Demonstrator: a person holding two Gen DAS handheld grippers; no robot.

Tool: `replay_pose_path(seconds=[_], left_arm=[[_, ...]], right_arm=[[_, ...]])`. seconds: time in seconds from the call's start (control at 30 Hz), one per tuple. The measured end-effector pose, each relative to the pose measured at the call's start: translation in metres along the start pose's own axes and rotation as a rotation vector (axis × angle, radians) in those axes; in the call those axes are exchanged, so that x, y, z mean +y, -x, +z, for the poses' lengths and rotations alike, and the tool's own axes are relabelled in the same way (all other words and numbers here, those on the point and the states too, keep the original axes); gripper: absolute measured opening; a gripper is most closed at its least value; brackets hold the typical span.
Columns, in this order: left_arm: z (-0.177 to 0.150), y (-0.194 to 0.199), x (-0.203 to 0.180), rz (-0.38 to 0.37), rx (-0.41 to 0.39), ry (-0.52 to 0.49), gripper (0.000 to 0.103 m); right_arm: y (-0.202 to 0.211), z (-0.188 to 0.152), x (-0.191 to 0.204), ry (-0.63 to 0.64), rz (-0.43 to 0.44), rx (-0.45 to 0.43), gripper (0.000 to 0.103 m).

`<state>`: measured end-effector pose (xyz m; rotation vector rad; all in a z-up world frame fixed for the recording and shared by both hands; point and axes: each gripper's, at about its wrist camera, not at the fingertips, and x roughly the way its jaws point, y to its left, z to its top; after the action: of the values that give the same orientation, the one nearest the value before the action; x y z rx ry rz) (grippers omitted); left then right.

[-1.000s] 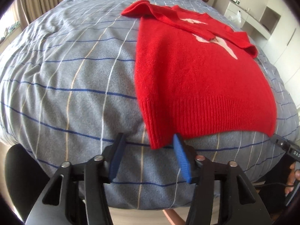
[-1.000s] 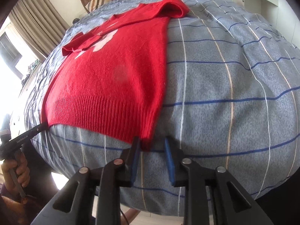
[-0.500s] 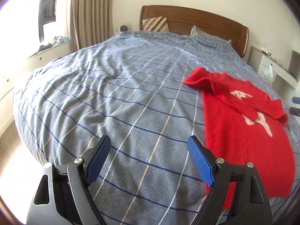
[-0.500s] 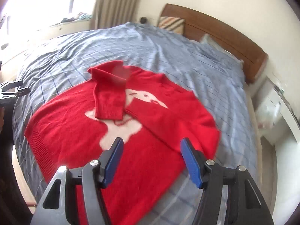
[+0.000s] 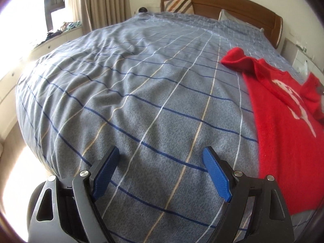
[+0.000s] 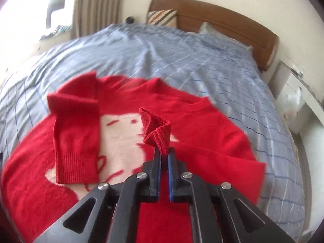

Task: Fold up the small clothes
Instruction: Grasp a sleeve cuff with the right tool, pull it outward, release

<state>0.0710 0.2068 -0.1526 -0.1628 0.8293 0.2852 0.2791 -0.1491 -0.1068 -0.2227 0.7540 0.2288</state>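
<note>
A red sweater (image 6: 66, 194) with a white figure on its front lies flat on the blue checked bedspread (image 6: 162, 48). Its left sleeve (image 6: 75, 133) is folded down over the chest. My right gripper (image 6: 164, 151) is shut on the ribbed cuff of the other sleeve (image 6: 156, 129), which stands lifted above the chest. In the left wrist view the sweater (image 5: 283, 133) lies at the right edge. My left gripper (image 5: 161, 155) hangs open over bare bedspread (image 5: 141, 93) to the sweater's left, with nothing between its blue pads.
A wooden headboard (image 5: 232, 2) with a striped cushion (image 5: 178, 5) and a pillow (image 5: 239, 18) closes the far end of the bed. Curtains (image 5: 101, 0) and a window ledge run along the left. White furniture (image 6: 299, 93) stands at the right of the bed.
My right gripper went from the hem up over the sweater and shut on the right sleeve's cuff, lifting it. My left gripper let go of the hem, opened wide and swung left over bare bedspread.
</note>
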Motion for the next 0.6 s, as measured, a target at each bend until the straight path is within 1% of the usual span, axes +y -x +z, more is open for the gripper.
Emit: replay_pose_path(seconds=[0.07,0.1,0.13,0.2,0.23,0.27,0.3,0.37,0.5,0.57,0.6], left_arm=[[0.0,0.0,0.003,-0.01,0.007,0.019,0.086],[-0.001,0.0,0.003,-0.012,0.008,0.025,0.087],[-0.001,0.0,0.004,-0.011,0.008,0.029,0.087],[-0.001,-0.001,0.002,-0.005,0.007,0.029,0.088],[-0.002,-0.001,0.001,-0.001,0.008,0.026,0.088],[-0.003,-0.002,0.0,0.004,0.007,0.022,0.088],[-0.003,-0.002,-0.001,0.01,0.006,0.017,0.088],[-0.004,-0.003,-0.002,0.018,0.003,0.008,0.088],[-0.006,-0.002,-0.002,0.025,0.002,0.004,0.089],[-0.006,-0.001,-0.002,0.03,0.002,0.0,0.089],[-0.006,-0.001,-0.002,0.032,0.001,-0.003,0.089]], right_arm=[[0.038,-0.012,-0.064,-0.199,-0.061,-0.056,0.005],[0.058,-0.024,-0.098,-0.304,-0.107,-0.08,0.005],[0.078,-0.038,-0.131,-0.397,-0.171,-0.097,0.005],[0.113,-0.075,-0.183,-0.528,-0.311,-0.103,0.005],[0.125,-0.092,-0.202,-0.573,-0.358,-0.093,0.005],[0.135,-0.112,-0.217,-0.618,-0.38,-0.078,0.005],[0.142,-0.131,-0.229,-0.662,-0.386,-0.058,0.005],[0.149,-0.165,-0.24,-0.739,-0.37,-0.023,0.005],[0.151,-0.223,-0.251,-0.945,-0.293,-0.014,0.005],[0.148,-0.245,-0.253,-1.018,-0.242,-0.017,0.006],[0.146,-0.253,-0.252,-1.048,-0.207,-0.027,0.01]])
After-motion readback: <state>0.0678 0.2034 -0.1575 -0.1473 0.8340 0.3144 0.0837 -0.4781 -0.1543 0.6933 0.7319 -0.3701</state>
